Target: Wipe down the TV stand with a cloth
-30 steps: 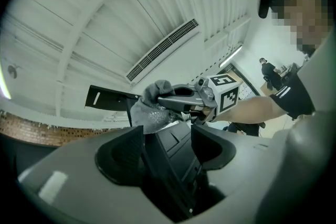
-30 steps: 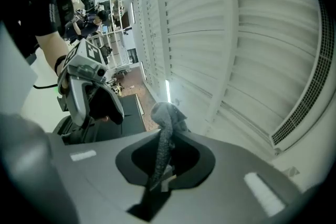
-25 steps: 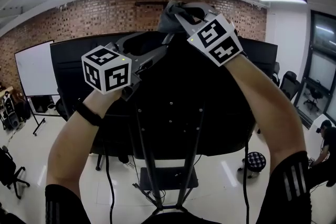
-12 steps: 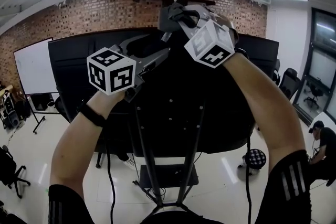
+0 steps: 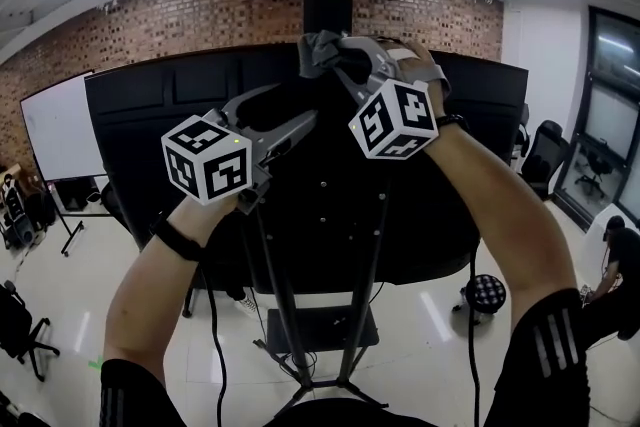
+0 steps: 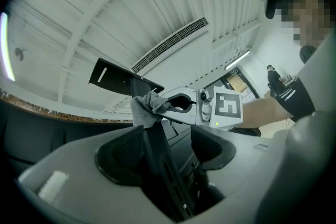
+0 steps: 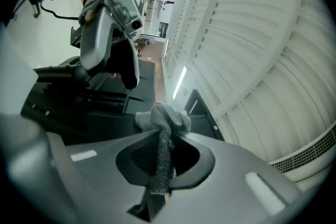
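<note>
The cloth (image 5: 322, 55) is a small grey bundle at 12 o'clock in the head view, raised above the top edge of the TV (image 5: 150, 145) and just in front of the black post (image 5: 325, 10) of the TV stand (image 5: 290, 315). My right gripper (image 5: 332, 63) has it. In the right gripper view the jaws are drawn in tight on the cloth (image 7: 164, 118), with a bunched wad sticking out past the tips and a narrow tail hanging back between them. From that gripper's marker cube (image 5: 393, 120) the cloth sits at about 10 o'clock. In the left gripper view the cloth (image 6: 146, 110) covers the post just under the flat top plate (image 6: 118, 77), but I cannot tell whether it is pressed against the metal. My left gripper (image 5: 305, 125) is lower, at about 7 o'clock from the cloth and apart from it. In its own view the jaws stand close on either side of the post (image 6: 167, 176), and the post fills the gap between them, so that gripper is clasped round the post. Both my forearms reach up from the bottom of the head view. The stand's legs spread on the pale floor at 6 o'clock. Further out, a whiteboard (image 5: 60, 130) stands at 9 o'clock, a brick wall (image 5: 180, 25) runs behind the TV, and a small patterned stool (image 5: 487, 295) stands at about 4 o'clock.
</note>
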Demonstrator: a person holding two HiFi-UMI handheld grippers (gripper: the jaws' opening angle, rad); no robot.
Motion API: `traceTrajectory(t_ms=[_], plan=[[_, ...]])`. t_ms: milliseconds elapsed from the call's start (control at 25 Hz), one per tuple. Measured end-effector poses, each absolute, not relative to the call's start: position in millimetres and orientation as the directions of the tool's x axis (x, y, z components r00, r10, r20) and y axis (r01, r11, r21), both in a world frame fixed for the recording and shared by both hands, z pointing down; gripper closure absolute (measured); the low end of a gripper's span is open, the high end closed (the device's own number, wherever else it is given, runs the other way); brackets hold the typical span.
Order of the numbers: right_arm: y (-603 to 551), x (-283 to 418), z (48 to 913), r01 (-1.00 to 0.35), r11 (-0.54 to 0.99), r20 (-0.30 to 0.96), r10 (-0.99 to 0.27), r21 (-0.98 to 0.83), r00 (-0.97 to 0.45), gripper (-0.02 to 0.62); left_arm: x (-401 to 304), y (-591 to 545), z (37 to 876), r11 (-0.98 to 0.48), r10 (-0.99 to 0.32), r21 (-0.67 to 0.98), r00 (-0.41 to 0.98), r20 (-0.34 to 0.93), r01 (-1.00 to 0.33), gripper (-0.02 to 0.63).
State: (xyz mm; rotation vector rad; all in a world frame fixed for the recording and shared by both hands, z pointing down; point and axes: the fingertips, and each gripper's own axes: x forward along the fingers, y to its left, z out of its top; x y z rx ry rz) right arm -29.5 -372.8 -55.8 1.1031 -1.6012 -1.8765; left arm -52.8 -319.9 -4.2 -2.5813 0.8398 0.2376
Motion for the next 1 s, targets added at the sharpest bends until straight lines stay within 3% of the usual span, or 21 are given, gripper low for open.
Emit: traceTrajectory(t_ms=[360,640,1000], plan=[[-363,-29,36,-0.063,-0.25,-0.238,-0.771,0.966,-0.591,0.571,-50,-295,65,-0.715,-0.539,-0.381,0.809,-0.234,-0.586,0.299],[-358,-34,68,-0.106,-0.096,-0.141,-0.789,0.99,-0.598,0.571,-41,-280,92,-0.742,-0.522,-0.355,0.823,-0.225,-0.568,0.301],[-366,-39,116,-0.02,-0.047,-0.051,-0.842,0.999,-0.538,0.571,-48,-292,141,-0.735,-0.58,-0.295,0.792,-0.192,-0.61,0.301]])
